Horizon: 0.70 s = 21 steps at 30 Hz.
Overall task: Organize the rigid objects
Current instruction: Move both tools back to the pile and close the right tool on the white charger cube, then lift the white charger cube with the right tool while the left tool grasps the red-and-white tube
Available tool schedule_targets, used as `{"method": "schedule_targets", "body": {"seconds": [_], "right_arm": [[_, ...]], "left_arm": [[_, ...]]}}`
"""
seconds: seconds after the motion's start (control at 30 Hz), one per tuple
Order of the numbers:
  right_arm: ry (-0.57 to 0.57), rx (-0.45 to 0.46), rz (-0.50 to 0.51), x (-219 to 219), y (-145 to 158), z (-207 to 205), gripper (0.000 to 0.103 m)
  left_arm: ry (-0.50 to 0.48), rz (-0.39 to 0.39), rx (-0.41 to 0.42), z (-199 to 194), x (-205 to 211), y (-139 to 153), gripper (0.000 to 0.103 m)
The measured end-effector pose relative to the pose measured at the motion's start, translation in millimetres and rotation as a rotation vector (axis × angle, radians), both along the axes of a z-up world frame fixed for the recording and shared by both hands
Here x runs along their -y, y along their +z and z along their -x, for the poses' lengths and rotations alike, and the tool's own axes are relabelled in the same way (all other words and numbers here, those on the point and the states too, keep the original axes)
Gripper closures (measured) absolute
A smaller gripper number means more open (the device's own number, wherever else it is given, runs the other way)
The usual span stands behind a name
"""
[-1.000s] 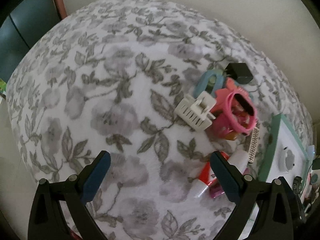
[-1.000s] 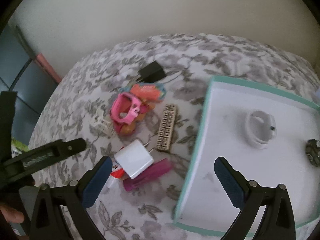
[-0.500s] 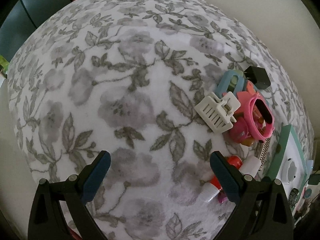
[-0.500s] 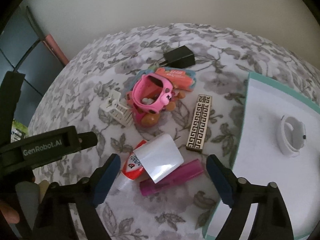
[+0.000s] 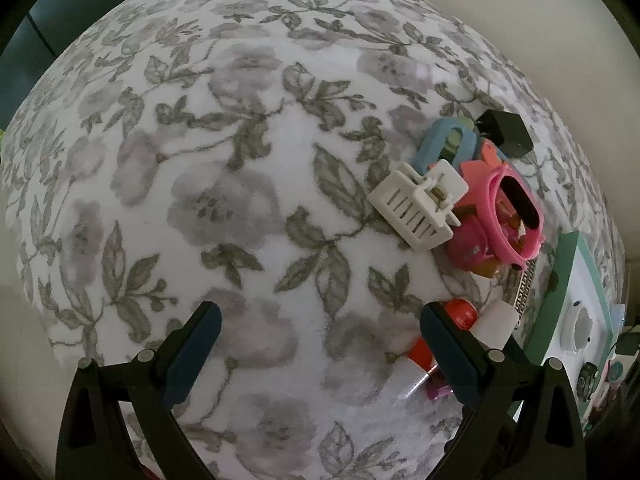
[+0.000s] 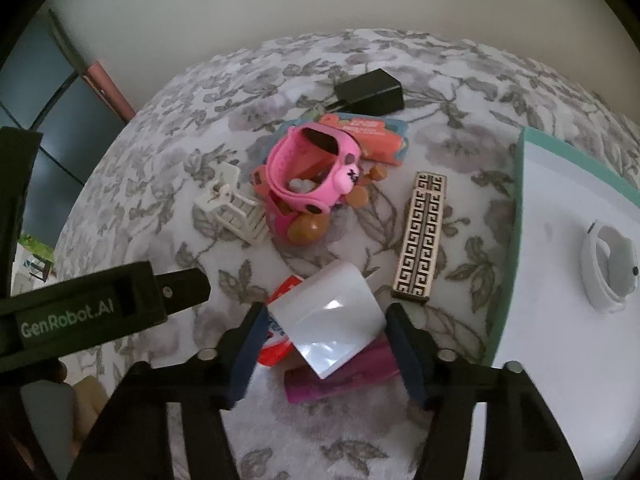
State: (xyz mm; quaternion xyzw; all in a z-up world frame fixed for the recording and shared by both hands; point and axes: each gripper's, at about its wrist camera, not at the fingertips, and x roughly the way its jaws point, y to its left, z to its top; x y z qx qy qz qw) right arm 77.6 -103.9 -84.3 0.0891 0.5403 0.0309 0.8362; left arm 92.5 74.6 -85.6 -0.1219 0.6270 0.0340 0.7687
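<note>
Right gripper (image 6: 326, 342) pointing steeply down at the pile on the floral cloth (image 5: 240, 200), jaws closing in around the white charger block (image 6: 330, 320). Block sits right between the blue pads; can't tell if they're touching its sides yet, looks like a sliver of gap. Not lifted, still lying on top of the red-and-white tube (image 6: 280, 344) and the magenta stick (image 6: 340, 376).

Left gripper (image 5: 316, 344) hanging wide open over bare cloth, nothing in it. Also showing up at the left edge of the right wrist view as a black bar (image 6: 100, 312) with a logo.

Rest of the clutter: pink toy watch (image 6: 316, 172) bundled with brown beads, white hair claw clip (image 5: 420, 208) touching its left side, orange item on blue card (image 6: 372, 136) behind it, black adapter (image 6: 370, 90) farther back. Gold-and-black patterned bar (image 6: 422, 236) lying between the pile and the green-rimmed tray (image 6: 520, 200). Already in the tray: a white round gadget (image 6: 610, 276).
</note>
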Motion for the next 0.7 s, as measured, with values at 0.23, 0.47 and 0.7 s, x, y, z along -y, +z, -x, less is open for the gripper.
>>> {"method": "schedule_targets", "body": {"seconds": [0.23, 0.47, 0.7], "right_arm": [[-0.004, -0.010, -0.006, 1.7, 2.1, 1.5, 0.042], [-0.038, 0.000, -0.020, 13.3, 12.4, 6.7, 0.042], [-0.054, 0.016, -0.024, 21.2, 23.5, 10.7, 0.042]], "left_arm": [[-0.039, 0.028, 0.007, -4.8, 16.9, 1.4, 0.003], [-0.069, 0.035, 0.011, -12.3, 35.8, 2.5, 0.003], [-0.084, 0.044, 0.000, -14.3, 41.6, 0.7, 0.003]]}}
